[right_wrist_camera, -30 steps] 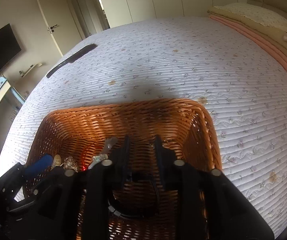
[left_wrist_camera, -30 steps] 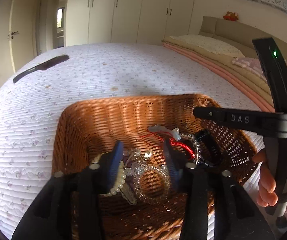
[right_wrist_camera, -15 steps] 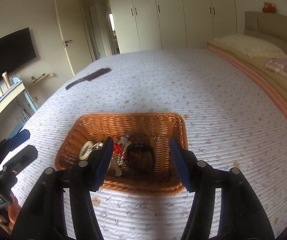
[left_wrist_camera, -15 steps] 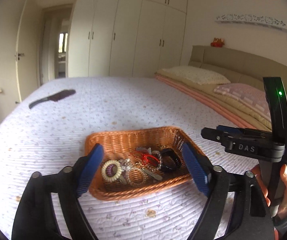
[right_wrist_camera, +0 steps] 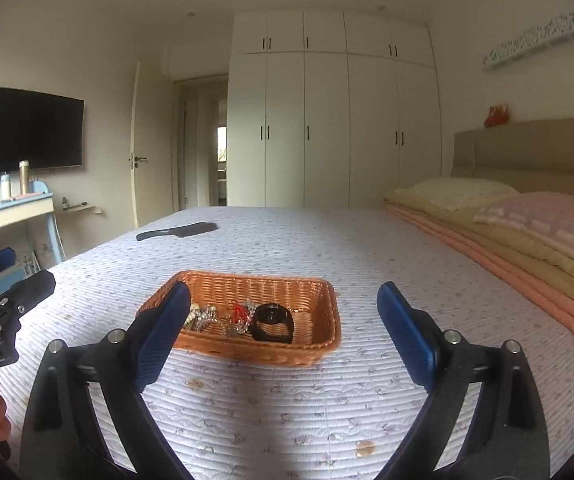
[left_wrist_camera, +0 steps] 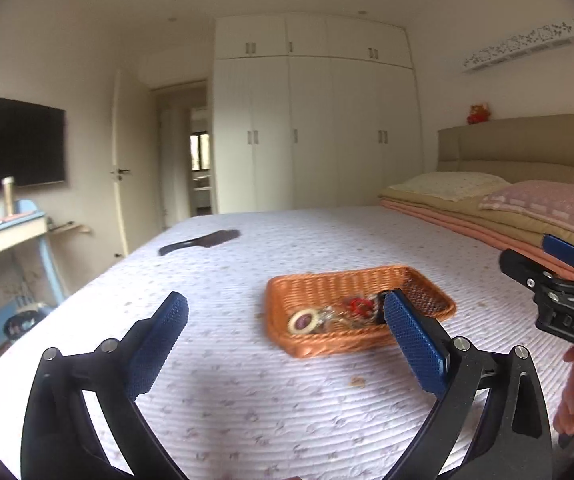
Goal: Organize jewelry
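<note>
Bedspread (left_wrist_camera: 287, 248) fills your left wrist view, and the wicker basket (left_wrist_camera: 427, 284) of jewelry sits on it ahead and to the right, its near right corner hidden behind the right finger of your left gripper (left_wrist_camera: 285, 336), whose jaws are opening with nothing between them. A dark comb (left_wrist_camera: 201, 240) lies well apart toward the far left edge of the bed, and folded blankets (left_wrist_camera: 467, 224) line the right side under the pillows. Your right gripper's fingers (left_wrist_camera: 527, 270) intrude at the right border. From the right wrist view, your right gripper (right_wrist_camera: 283, 324) is also opening and empty, with the basket framed between its fingers; here you can make out a black watch (right_wrist_camera: 273, 322) and a red piece (right_wrist_camera: 241, 312) inside. Bare quilt surrounds the basket on all sides.
</note>
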A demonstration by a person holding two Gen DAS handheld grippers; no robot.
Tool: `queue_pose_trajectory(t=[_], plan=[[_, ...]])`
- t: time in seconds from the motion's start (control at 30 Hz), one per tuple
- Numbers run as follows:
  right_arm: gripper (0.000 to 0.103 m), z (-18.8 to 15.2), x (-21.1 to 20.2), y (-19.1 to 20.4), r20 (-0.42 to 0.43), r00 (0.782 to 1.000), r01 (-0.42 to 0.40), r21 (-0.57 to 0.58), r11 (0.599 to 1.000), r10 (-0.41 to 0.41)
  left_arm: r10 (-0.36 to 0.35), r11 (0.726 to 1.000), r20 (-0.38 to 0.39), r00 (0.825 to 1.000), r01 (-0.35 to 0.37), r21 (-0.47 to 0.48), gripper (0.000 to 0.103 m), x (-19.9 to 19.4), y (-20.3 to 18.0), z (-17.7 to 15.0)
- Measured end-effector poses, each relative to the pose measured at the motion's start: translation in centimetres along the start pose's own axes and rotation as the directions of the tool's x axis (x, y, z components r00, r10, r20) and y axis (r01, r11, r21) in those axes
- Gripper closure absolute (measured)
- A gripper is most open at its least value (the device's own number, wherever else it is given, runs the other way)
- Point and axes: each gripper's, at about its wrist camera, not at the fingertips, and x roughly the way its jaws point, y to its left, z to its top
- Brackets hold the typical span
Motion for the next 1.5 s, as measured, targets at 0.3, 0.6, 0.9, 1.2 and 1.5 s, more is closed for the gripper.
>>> queue_pose_trajectory(t=[0.3, 0.6, 0.9, 1.2, 1.5], plan=[[0.013, -5.3, -0.3, 0.7, 0.005, 0.994, 0.109, -0.041, 0.993, -0.109, 0.089, 0.995, 0.019, 0.996, -0.088, -0.042, 0.008, 0.6, 0.9, -4.1], [0.013, -6.7, 1.5, -0.7, -0.085, 0.995, 0.058, 0.014, 0.998, -0.056, 0.089, 0.996, -0.011, 0.996, -0.089, -0.008, 0.008, 1.3, -0.2, -6.0], [0.013, -7.6, 2.6, -1.0, -0.130, 0.990, 0.054, 0.039, 0.998, -0.048, 0.097, 0.995, -0.038, 0.995, -0.097, -0.002, 0.008, 1.9, -0.1, -6.4], [0.013, -7.6, 2.5, -0.2, -0.117, 0.990, 0.075, 0.011, 0.997, -0.073, 0.105, 0.995, -0.044, 0.994, -0.105, 0.001, 0.008, 2.1, -0.2, -6.5], [0.013, -7.7, 2.5, -0.5, -0.120, 0.990, 0.075, 0.014, 0.997, -0.073, 0.107, 0.994, -0.039, 0.993, -0.107, 0.010, 0.008, 2.0, -0.3, -6.5]])
